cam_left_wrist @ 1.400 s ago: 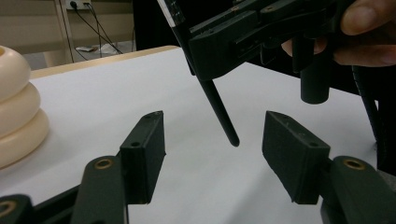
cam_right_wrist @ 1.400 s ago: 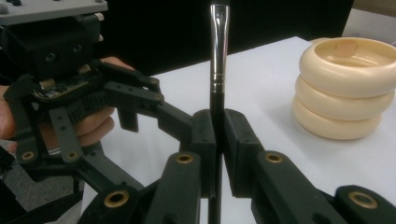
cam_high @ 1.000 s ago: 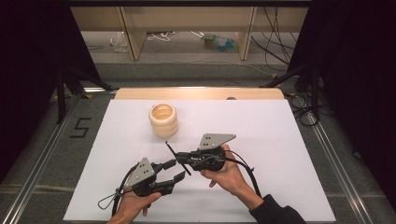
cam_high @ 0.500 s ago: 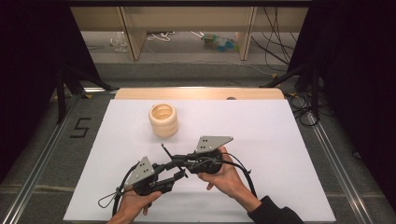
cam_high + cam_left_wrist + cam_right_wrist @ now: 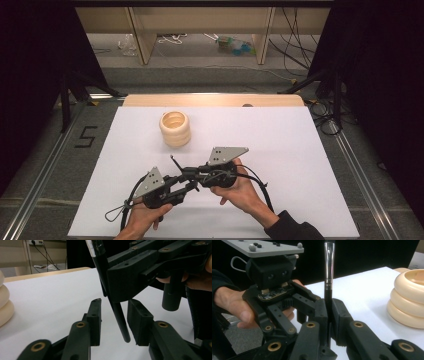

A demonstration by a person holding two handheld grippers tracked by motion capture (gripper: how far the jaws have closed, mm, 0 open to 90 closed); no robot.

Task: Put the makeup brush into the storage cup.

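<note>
Near the table's front edge, the right gripper [image 5: 327, 315] clamps a black makeup brush [image 5: 328, 277] upright by its handle. The left gripper [image 5: 113, 315], jaws just closing, brackets the handle's lower end without touching. Stacked wooden rings [image 5: 175, 128] stand farther back, left.

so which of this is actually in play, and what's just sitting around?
In play:
- brush, clamped upright in the right gripper
- left gripper, its fingers either side of the brush handle's lower end, just been closing, not yet pressing on it

Lying about:
- stacked wooden rings, far side of the white table
- clutter on the floor beyond
</note>
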